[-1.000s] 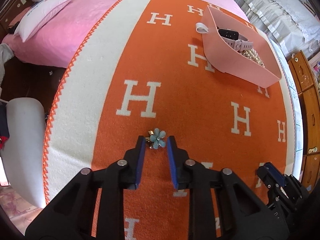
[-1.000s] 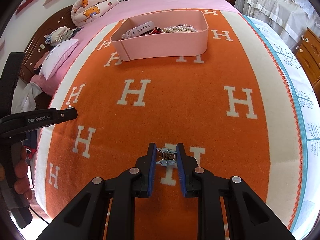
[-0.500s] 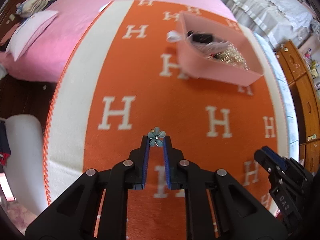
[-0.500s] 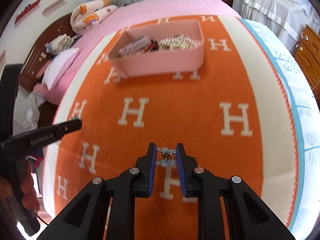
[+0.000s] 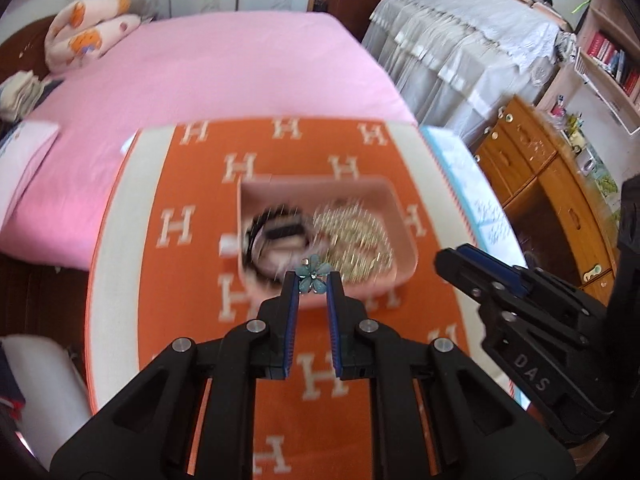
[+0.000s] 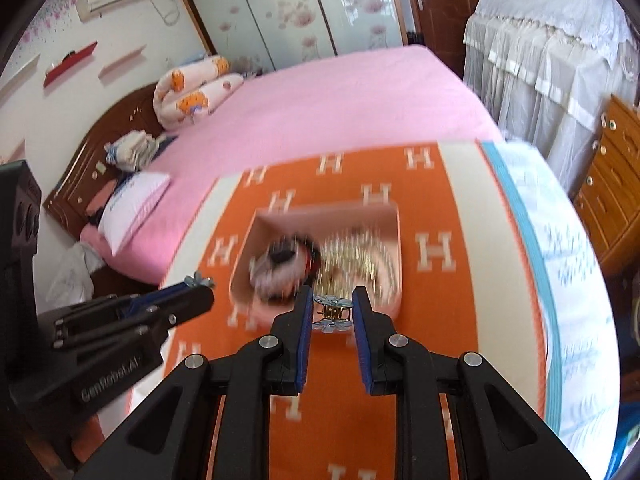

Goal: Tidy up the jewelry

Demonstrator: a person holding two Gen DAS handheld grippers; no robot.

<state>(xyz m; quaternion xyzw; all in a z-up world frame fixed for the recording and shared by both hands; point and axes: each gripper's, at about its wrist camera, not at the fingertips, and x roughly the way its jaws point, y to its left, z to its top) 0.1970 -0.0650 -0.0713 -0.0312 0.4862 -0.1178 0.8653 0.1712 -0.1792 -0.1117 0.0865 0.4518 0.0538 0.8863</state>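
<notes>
Pink bed (image 5: pixel 224 68) carries an orange blanket with white H letters (image 5: pixel 192 184) and a blurred pink plastic tray (image 5: pixel 400 216) of jewelry. Above its near edge, left claw (image 5: pixel 313 280) pinches a blue flower earring (image 5: pixel 314 279); right claw (image 6: pixel 332 312) clamps a blue flower hair clip (image 6: pixel 331 312).

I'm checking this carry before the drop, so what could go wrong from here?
The left tongs pinch the blue flower clip only at their tips, so it may slip out short of the pink tray. The right tongs carry a second clip toward the same spot, so the two may collide.
</notes>
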